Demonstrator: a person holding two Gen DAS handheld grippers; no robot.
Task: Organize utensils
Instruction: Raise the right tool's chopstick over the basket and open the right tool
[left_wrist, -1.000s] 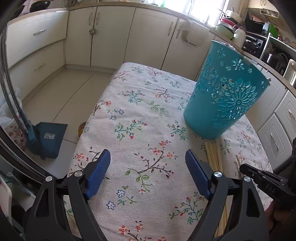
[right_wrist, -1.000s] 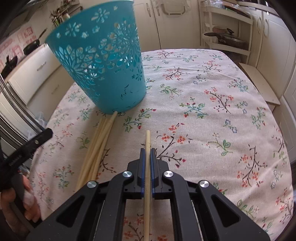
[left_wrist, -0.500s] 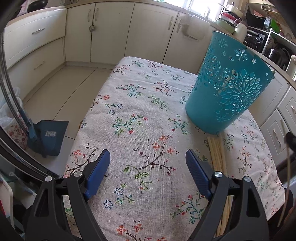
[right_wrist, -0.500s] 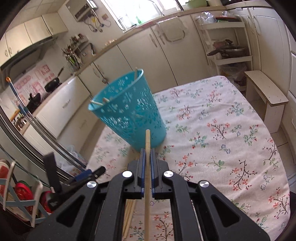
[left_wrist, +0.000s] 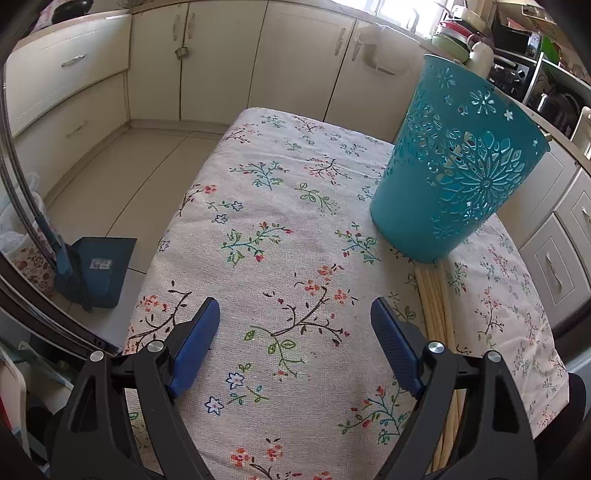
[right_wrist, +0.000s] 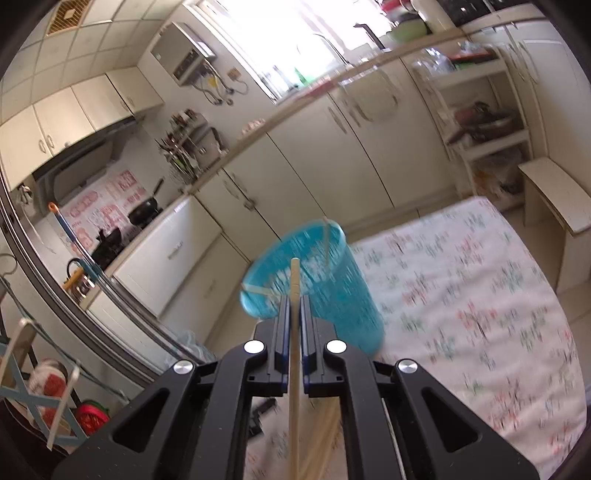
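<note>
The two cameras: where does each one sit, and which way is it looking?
Left wrist: on the open left gripper, facing down at the flowered tablecloth, the loose chopsticks and the teal basket.
Right wrist: on the right gripper, shut on one chopstick, facing across the kitchen above the basket.
Shared: basket, tablecloth, loose chopsticks.

Black gripper (left_wrist: 295, 332), blue pads (left_wrist: 195, 347)

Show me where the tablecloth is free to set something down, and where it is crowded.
Free: the floral tablecloth from its far edge down to the open left gripper, left of the teal basket. Crowded: the right strip, where the chopstick bundle lies against the basket's base.
</note>
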